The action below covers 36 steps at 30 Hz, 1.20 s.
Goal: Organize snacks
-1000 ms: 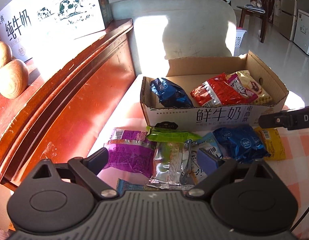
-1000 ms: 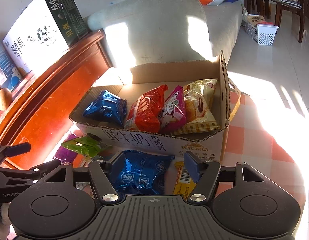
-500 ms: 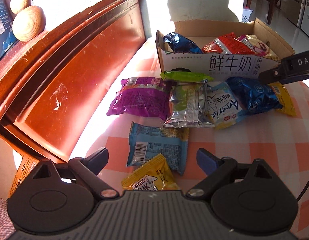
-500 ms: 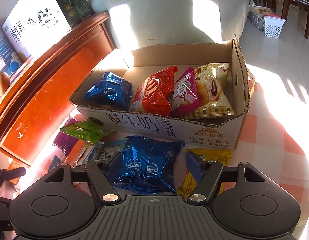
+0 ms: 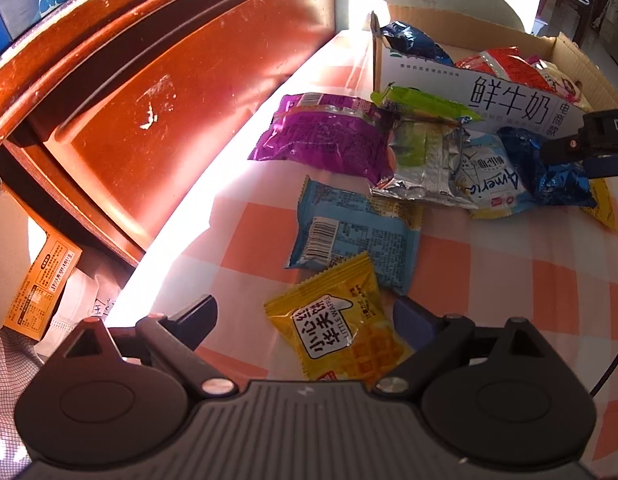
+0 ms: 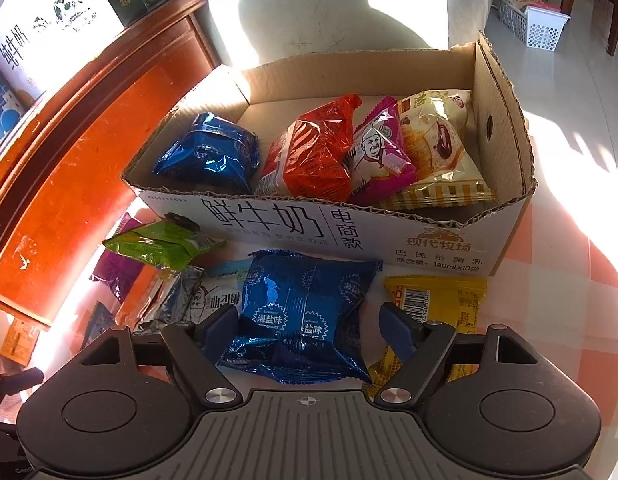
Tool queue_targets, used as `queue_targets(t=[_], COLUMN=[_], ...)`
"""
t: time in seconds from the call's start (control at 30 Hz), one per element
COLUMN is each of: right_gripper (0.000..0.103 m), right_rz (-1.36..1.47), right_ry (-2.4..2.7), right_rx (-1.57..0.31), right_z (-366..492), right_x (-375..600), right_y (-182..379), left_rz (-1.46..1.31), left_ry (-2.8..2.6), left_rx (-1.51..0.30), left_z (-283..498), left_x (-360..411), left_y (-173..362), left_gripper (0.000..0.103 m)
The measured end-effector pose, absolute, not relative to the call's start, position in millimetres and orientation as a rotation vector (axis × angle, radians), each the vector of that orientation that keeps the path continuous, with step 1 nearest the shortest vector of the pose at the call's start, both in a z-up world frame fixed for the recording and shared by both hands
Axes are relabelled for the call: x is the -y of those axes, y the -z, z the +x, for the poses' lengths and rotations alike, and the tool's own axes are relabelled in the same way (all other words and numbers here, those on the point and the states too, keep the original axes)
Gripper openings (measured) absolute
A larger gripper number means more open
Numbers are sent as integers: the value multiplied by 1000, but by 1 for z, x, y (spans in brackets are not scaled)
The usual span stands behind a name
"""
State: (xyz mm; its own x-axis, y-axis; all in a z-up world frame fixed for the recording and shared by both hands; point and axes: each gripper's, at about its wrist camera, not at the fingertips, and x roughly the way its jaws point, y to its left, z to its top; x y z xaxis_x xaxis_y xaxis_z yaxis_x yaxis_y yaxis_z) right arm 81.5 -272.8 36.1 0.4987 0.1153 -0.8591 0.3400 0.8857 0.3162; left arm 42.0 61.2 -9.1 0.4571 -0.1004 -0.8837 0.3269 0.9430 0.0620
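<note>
A cardboard box [image 6: 505, 120] holds a blue, a red, a pink and a cream snack packet; it also shows in the left wrist view [image 5: 509, 100]. Loose packets lie in front of it on the checked cloth. My left gripper [image 5: 309, 320] is open, its fingers either side of a yellow waffle packet [image 5: 341, 332]. Beyond lie a light blue packet [image 5: 357, 236], a purple packet [image 5: 325, 136] and a silver-green packet [image 5: 425, 160]. My right gripper [image 6: 309, 328] is open around a blue sea-salt packet [image 6: 305, 312], beside a yellow packet [image 6: 437, 300].
A red-brown wooden cabinet [image 5: 149, 80] runs along the left of the table. Milk cartons [image 6: 49, 12] stand on top of it. An orange box [image 5: 41, 288] sits low on the left. A pale sofa [image 6: 329, 4] stands behind the box.
My left gripper has pulled back from the box towards the near table edge, so the yellow waffle packet now lies between its fingers. My right gripper has lowered around the blue sea-salt packet.
</note>
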Motion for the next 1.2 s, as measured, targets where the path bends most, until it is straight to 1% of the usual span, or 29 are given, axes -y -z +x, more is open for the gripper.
queue_targets(t=[0.1,0.37,0.43,0.47,0.53,0.57,0.6,0.87,1.07,1.13,1.2], right_gripper=[81,81,79,75,72,71,70,61,60,60,60], right_rz=[518,506,498,493,467,460,454,349,288,271,258], right_ry=[149,159,164,162,146,135,120,24,-36,-49,-56], right_rx=[-1066,-1102,-1104,-1100,-1099,-1100,-1102,-1100,-1093,-1088,-1085], right_z=[86,91,91,90,89,88,87,71,57,54,52], right_x=[274,270,270,270,267,266,265,254,250,249,248], right_y=[-30,-18,-14,-14,-15,-15,-15,-25,-31,-32,-33], left_rz=[199,225,208,195,208,213,208,215,234,263,270], left_ry=[268,295,315,331,343,354,366,401,426,431,437], left_rx=[-1108,-1113,-1108,-1106,-1085,-1077,-1077,-1019,-976,-948,-935], left_z=[44,36,36,36,35,34,35,28,25,24,24], left_x=[-61,-51,-52,-52,-49,-47,-46,-35,-21,-15,-12], left_y=[16,26,25,24,22,20,20,11,2,0,-2], left_gripper=[95,96,90,84,75,67,63,56,53,48,48])
